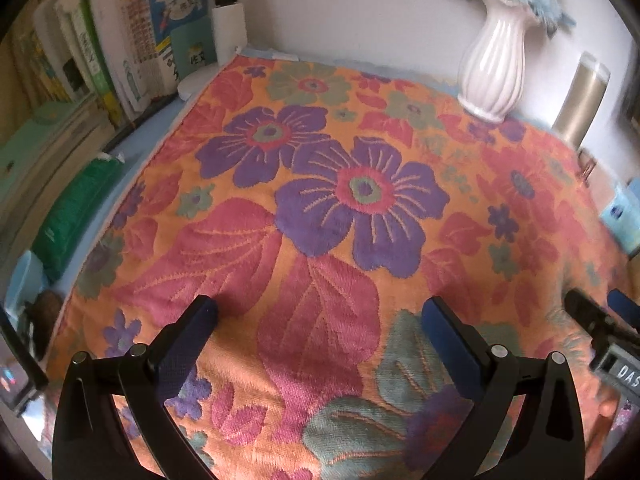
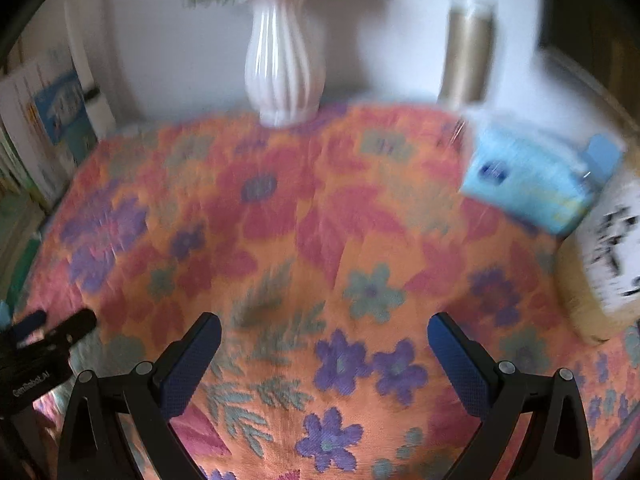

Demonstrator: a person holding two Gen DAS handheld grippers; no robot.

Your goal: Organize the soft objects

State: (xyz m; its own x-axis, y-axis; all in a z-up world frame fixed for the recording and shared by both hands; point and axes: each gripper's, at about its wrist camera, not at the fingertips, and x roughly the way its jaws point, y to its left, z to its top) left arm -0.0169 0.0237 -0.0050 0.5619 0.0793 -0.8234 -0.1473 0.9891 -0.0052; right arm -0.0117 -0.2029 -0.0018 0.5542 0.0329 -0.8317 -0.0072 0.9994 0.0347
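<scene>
Floral towel [image 1: 320,208] over desk

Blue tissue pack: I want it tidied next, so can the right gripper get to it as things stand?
Probably yes. The right gripper is open and holds nothing, and only flat floral towel lies between it and the tissue pack.

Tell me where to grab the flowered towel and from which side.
Take the flowered towel by its near edge, coming from the front. It lies spread flat, and both open tools, left tool and right tool, already hang above that end; vase and tumbler crowd the far edge.
</scene>
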